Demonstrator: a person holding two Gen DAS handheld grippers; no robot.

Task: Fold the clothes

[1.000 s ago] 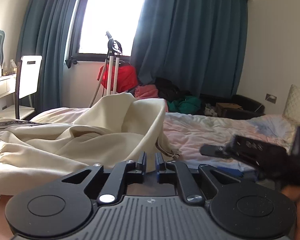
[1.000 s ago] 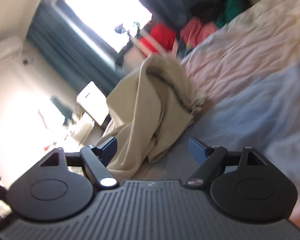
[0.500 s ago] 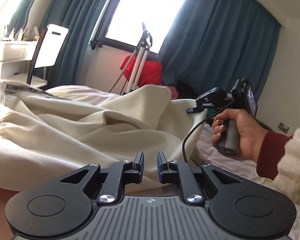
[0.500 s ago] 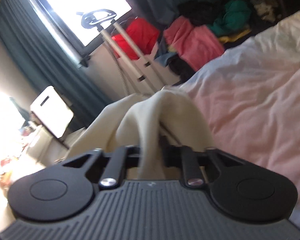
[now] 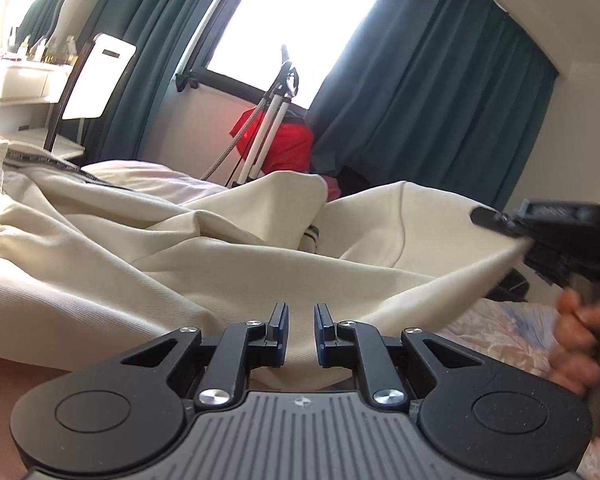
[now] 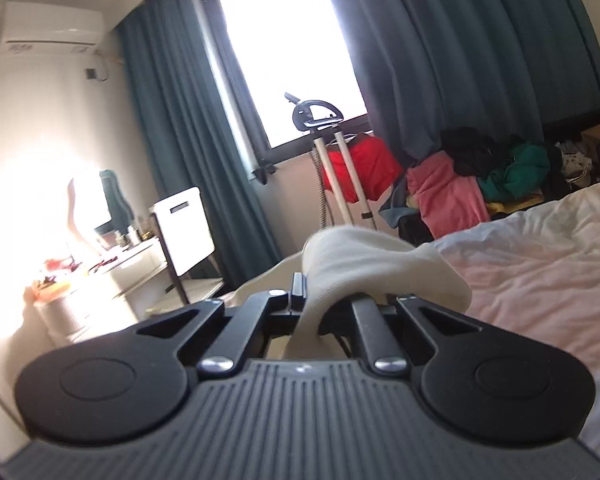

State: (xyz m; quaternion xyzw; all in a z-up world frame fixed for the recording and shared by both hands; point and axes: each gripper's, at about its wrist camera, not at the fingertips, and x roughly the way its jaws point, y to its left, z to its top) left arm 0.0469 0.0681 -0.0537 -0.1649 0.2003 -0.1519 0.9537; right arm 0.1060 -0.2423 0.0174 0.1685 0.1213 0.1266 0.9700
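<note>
Right wrist: right gripper point(image 6: 320, 300) clenched on cloth point(image 5: 180, 264), lifting edge for fold; left gripper point(image 5: 301, 328) pinches near hem as anchor.

In the right wrist view, the cream garment point(image 6: 364, 268) is draping over the right gripper point(image 6: 320, 300), hiding its right finger. At the right edge of the left wrist view, the person's hand point(image 5: 576, 344) is showing blurred and cut off by the frame, and glare is washing out the dresser point(image 6: 112, 276) at middle left
</note>
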